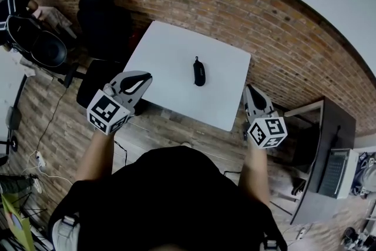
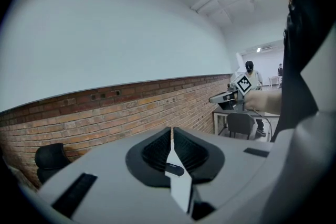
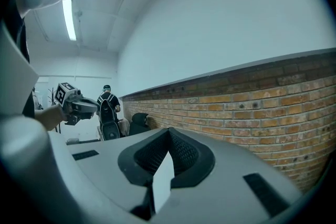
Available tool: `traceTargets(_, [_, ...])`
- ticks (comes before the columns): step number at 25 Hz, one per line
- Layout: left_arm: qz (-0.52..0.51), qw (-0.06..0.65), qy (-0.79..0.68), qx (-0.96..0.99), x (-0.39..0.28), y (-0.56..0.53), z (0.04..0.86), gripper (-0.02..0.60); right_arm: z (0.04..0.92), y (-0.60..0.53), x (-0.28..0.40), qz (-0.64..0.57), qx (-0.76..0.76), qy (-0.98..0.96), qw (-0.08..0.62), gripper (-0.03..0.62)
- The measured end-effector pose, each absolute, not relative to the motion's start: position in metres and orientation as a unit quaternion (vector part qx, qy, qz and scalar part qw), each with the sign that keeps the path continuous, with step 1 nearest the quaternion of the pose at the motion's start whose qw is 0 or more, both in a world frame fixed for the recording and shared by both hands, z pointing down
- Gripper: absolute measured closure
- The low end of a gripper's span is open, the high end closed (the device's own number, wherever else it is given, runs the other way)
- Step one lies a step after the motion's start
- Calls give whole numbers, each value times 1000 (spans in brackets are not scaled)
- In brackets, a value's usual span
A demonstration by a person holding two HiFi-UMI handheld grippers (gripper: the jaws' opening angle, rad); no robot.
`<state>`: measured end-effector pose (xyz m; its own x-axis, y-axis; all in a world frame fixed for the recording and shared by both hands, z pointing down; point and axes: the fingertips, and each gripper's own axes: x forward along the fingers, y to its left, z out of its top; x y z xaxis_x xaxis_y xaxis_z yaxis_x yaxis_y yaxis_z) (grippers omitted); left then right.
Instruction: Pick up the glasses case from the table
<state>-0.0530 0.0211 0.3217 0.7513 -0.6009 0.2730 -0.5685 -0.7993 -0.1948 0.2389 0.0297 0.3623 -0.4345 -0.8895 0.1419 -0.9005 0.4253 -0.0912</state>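
The black glasses case (image 1: 199, 72) lies near the middle of the white table (image 1: 170, 53). My left gripper (image 1: 144, 76) hovers at the table's near left corner, its jaws shut with nothing held. My right gripper (image 1: 249, 90) hangs off the near right corner, also shut and empty. In the left gripper view the left gripper (image 2: 171, 131) has its pads together, and the glasses case (image 2: 175, 169) and a strip of table (image 2: 182, 191) show through the slit below them. In the right gripper view the right gripper (image 3: 168, 131) shows only a sliver of white table (image 3: 163, 183).
A black office chair (image 1: 106, 20) stands at the table's far left and a dark stool (image 1: 94, 82) by its left edge. A dark desk (image 1: 326, 144) is on the right, bags (image 1: 35, 38) at the far left. A brick wall (image 3: 252, 102) runs behind.
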Motion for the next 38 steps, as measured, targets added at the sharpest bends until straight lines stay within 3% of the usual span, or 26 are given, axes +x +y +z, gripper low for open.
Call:
traceTargets(19, [-175, 51, 331, -926, -9, -9, 334, 557, 373, -27, 266, 86, 485, -870, 25, 580])
traceTargets(38, [-157, 37, 339, -927, -32, -24, 336, 555, 369, -44, 248, 90, 482, -871, 28, 580])
